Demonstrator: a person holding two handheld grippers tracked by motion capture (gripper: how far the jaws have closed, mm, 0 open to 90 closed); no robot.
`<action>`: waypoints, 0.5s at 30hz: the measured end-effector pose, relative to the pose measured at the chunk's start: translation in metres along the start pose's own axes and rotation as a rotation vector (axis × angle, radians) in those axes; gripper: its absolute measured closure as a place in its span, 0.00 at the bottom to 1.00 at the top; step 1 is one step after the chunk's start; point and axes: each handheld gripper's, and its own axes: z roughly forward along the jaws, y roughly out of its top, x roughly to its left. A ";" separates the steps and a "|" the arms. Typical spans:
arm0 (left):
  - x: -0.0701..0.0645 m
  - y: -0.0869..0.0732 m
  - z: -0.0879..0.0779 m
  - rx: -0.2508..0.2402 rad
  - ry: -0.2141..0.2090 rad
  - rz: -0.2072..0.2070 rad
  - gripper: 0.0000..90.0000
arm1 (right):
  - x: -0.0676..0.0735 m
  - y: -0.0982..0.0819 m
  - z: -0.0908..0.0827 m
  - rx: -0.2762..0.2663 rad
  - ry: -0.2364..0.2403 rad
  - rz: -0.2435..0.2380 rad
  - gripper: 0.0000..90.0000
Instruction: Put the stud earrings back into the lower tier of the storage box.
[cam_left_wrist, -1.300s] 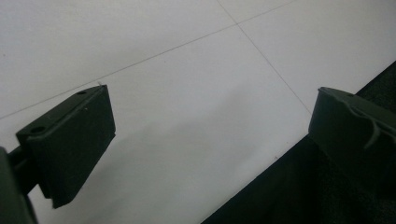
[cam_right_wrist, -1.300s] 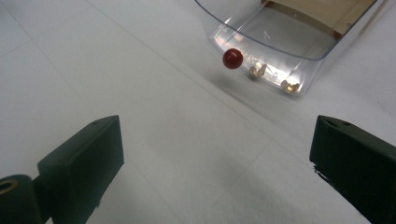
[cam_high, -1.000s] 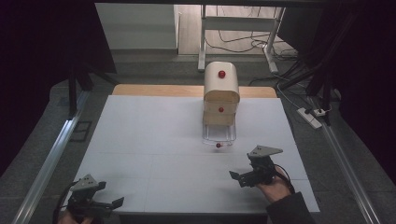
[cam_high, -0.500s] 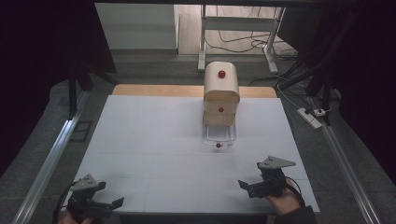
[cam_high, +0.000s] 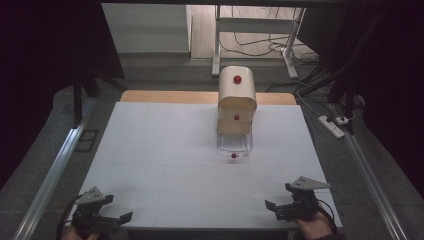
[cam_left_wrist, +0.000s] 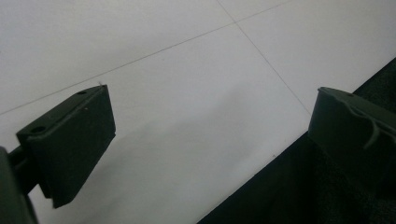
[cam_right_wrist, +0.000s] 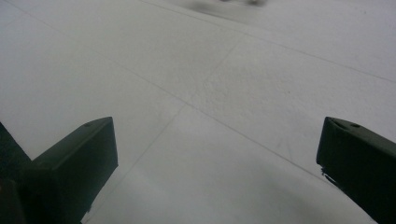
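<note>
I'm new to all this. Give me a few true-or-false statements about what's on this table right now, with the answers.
1. The small beige wooden drawer cabinet stands at the table's far side. True.
2. Its clear bottom drawer is pushed shut. False: it is pulled out.
3. The left gripper is open and holds nothing. True.
4. The right gripper grips a red knob. False: it is open over the white table.

No readable text, label, brand, number or sign anywhere.
</note>
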 end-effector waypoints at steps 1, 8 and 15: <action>0.000 0.000 0.000 0.000 0.000 0.000 0.01 | -0.001 -0.001 -0.001 0.000 0.000 0.004 0.00; 0.000 0.000 0.000 0.001 0.000 0.001 0.01 | -0.003 -0.007 -0.007 -0.001 -0.001 0.032 0.00; 0.000 0.000 0.001 0.002 -0.001 0.000 0.01 | -0.002 -0.010 -0.011 0.018 -0.013 0.027 0.00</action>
